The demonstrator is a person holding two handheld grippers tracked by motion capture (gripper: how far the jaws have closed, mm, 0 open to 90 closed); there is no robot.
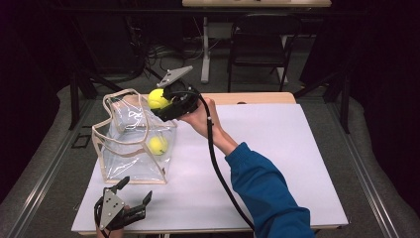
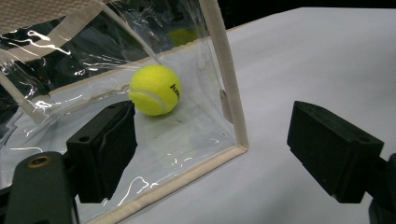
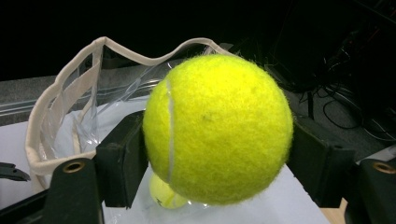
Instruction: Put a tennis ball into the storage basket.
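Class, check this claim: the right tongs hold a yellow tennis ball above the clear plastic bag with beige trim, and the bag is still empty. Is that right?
Not quite. The right tongs do hold a yellow tennis ball above the clear plastic bag with beige trim, but the bag is not empty: a second yellow tennis ball already lies inside it, as the left gripper view shows.

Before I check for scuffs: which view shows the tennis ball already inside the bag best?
The left gripper view: the ball inside the bag is close and sharp through the clear wall. The high view shows it small; the right gripper view shows a sliver under the held ball.
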